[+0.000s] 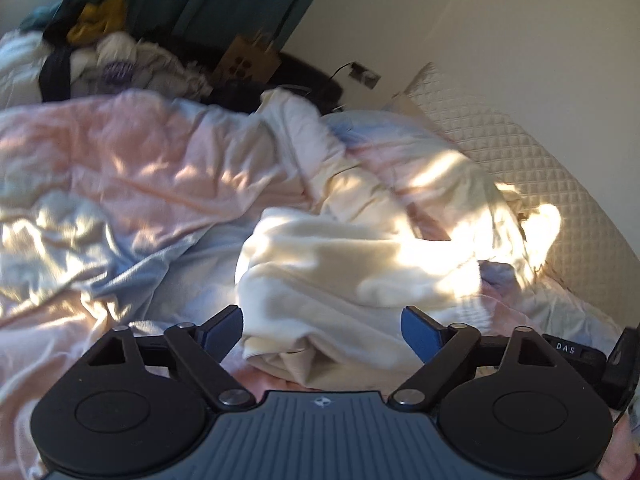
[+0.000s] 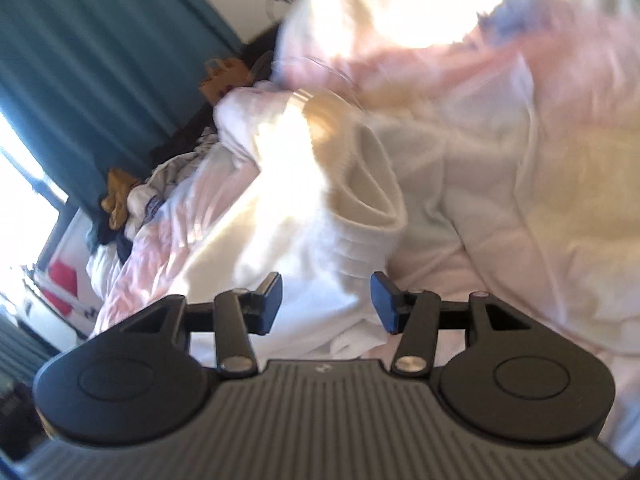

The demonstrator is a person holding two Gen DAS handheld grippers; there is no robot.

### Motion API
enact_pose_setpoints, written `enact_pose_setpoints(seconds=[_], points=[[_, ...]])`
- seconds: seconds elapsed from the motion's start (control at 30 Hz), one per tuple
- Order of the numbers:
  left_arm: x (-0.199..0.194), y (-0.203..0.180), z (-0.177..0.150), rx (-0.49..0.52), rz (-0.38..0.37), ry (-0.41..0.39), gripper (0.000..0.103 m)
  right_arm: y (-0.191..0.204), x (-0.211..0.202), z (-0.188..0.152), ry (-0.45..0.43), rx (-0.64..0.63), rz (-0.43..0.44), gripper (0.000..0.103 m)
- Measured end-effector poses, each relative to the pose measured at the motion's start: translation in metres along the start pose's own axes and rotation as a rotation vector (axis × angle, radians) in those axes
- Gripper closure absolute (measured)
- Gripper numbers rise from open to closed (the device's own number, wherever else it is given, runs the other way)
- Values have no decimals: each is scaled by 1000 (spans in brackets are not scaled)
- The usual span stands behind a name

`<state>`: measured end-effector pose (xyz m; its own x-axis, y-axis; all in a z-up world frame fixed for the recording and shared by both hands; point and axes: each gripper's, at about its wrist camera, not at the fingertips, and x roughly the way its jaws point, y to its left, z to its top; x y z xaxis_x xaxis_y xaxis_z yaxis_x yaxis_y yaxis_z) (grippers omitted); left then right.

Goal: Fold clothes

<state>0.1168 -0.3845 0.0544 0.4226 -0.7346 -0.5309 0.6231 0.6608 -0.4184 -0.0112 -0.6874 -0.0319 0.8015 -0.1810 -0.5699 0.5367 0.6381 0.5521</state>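
Note:
A cream sweatshirt [image 1: 340, 272] lies crumpled on a pink and pale blue duvet [image 1: 132, 168], partly lit by sun. My left gripper [image 1: 322, 332] hovers open just above its near edge, blue pads wide apart with nothing between them. In the right wrist view the same cream sweatshirt [image 2: 320, 208] shows a ribbed cuff or hem opening [image 2: 372, 184]. My right gripper [image 2: 326, 302] is open over the white fabric, close to that ribbed part, and holds nothing. The right view is blurred by motion.
A heap of other clothes [image 1: 112, 60] with a yellow item [image 1: 98, 18] sits at the far end of the bed. A teal curtain [image 2: 80, 80] hangs behind. A quilted headboard [image 1: 540, 176] runs along the right. A brown paper bag [image 1: 250, 58] stands by the wall.

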Motion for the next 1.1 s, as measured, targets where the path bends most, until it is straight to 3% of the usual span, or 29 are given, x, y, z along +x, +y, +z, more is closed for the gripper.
enact_pose_setpoints(seconds=[0.17, 0.27, 0.5, 0.63, 0.77, 0.9, 1.1], points=[[-61, -48, 2, 125, 45, -63, 10, 49, -49, 9, -85, -166, 1, 50], [-93, -70, -2, 181, 67, -94, 3, 79, -84, -1, -143, -251, -17, 50], [-157, -89, -21, 220, 166, -133, 1, 126, -146, -35, -199, -380, -1, 46], [-177, -90, -35, 254, 220, -148, 1, 137, -157, -54, -219, -413, -10, 46], [-195, -91, -51, 285, 226, -185, 1, 147, -168, -72, -238, -446, -20, 45], [-206, -88, -62, 287, 230, -213, 0, 155, -173, -92, -262, -463, -26, 32], [-208, -75, -77, 301, 252, -211, 0, 166, -167, -129, -259, -536, -54, 31]])
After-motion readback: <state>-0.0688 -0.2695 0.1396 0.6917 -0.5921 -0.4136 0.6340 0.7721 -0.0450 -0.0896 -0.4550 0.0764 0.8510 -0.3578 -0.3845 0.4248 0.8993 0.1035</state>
